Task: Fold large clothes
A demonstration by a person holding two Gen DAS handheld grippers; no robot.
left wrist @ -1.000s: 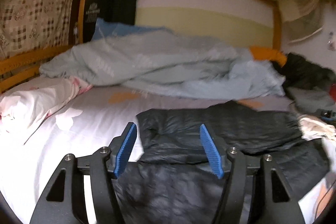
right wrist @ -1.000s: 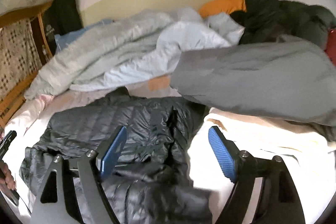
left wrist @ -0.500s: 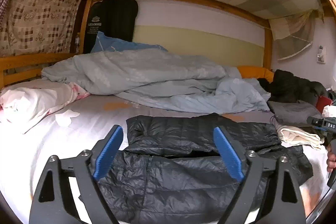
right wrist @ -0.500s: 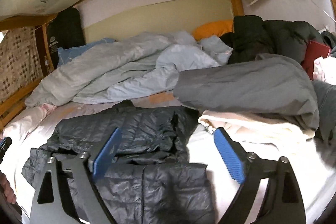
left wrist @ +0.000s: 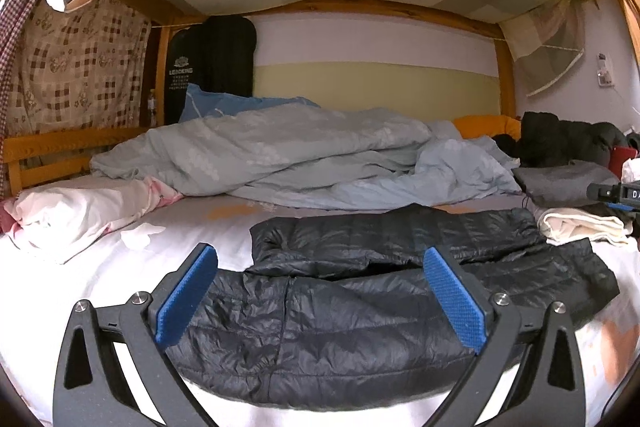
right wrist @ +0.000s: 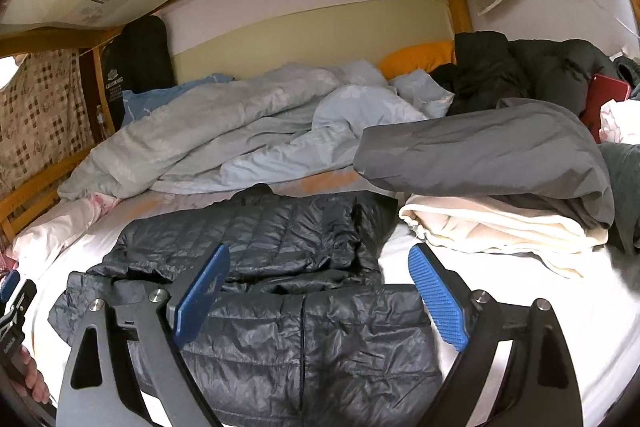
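A black quilted puffer jacket [left wrist: 340, 339] lies on the white bed sheet [left wrist: 80, 275], its far part doubled over the near part. My left gripper [left wrist: 320, 259] hovers over the jacket's near edge. Its jaws are opening wide, and the blue pads [left wrist: 188, 299] touch no cloth. In the right wrist view the same jacket [right wrist: 280, 235] spreads below my right gripper [right wrist: 320, 255], which stands open over the jacket's right half with nothing gripped. The right gripper's body also shows at the right edge of the left wrist view, and a hand holding the left gripper shows at the lower left of the right wrist view.
A crumpled light blue duvet [left wrist: 300, 159] fills the back of the bed. A pink-white pillow [left wrist: 72, 207] lies at the left. Folded cream [right wrist: 500, 227] and grey [right wrist: 500, 151] clothes are stacked right of the jacket, with dark coats [right wrist: 520, 75] behind. A wooden bed rail [left wrist: 60, 147] runs along the left.
Both grippers have drawn back from the jacket, so more of it and of the bed shows. The left jaws have spread much wider; the right jaws widened a little.
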